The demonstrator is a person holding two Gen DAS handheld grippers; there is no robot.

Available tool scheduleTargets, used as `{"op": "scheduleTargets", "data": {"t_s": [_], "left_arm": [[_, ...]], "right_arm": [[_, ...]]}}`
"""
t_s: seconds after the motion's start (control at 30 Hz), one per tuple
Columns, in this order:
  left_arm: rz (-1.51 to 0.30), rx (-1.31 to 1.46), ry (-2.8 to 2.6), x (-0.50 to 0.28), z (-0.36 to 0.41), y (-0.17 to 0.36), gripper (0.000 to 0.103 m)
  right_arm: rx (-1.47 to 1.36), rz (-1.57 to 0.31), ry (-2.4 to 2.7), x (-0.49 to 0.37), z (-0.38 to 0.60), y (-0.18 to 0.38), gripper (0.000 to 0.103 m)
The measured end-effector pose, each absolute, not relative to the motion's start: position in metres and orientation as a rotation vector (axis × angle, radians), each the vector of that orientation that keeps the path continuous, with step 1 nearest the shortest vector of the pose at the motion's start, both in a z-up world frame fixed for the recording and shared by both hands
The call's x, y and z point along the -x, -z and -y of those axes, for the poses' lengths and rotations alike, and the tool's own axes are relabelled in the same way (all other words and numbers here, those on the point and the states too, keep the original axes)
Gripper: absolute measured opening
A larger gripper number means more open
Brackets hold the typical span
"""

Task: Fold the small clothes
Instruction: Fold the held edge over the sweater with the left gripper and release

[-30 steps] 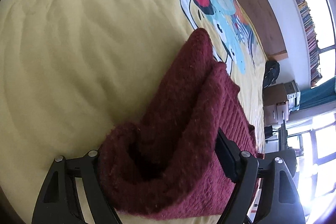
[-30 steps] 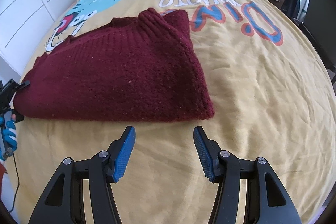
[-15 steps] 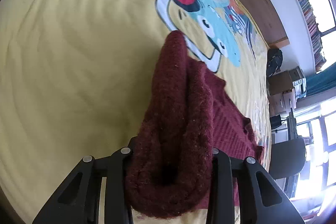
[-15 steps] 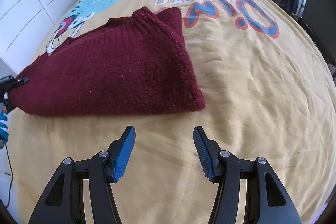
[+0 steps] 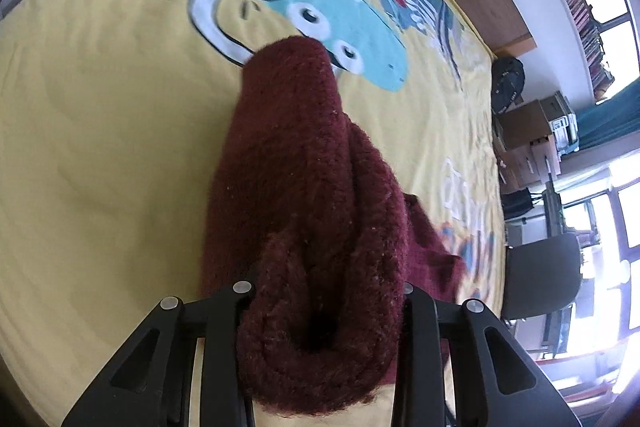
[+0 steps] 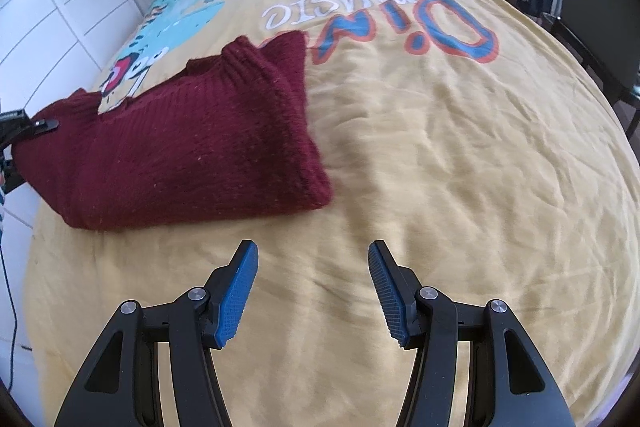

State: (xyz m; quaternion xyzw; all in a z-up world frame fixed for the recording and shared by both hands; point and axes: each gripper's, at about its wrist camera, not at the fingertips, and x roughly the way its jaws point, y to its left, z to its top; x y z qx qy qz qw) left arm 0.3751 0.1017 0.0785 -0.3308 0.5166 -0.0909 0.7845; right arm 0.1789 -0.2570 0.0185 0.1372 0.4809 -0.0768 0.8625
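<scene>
Maroon sweater (image 6: pixel 192 143) already doubled over on the yellow bed (image 6: pixel 440 155); one end bunched and clamped in the left tool (image 5: pixel 324 311); right tool (image 6: pixel 313 291) spread, empty, nearby; final fold seemingly left.

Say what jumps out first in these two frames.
The maroon sweater, folded and bunched, lies on the left side of the yellow dinosaur bedspread. The left tool is clamped on its thick rolled end. The right tool hangs open above bare spread, apart from the sweater.
</scene>
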Motion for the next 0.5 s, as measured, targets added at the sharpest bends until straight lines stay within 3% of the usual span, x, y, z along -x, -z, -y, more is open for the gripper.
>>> {"op": "scheduleTargets", "data": {"t_s": [0.27, 0.5], "left_arm": [[-1.139, 0.706, 0.277, -0.387, -0.025, -0.092, 0.026], [-1.153, 0.527, 0.41, -0.389, 0.079, -0.113, 0.026]], "right_arm": [[-0.347, -0.988, 0.176, -0.158, 0.283, -0.015, 0.059], [-0.378, -0.985, 0.201, -0.14, 0.308, -0.01, 0.059]]}}
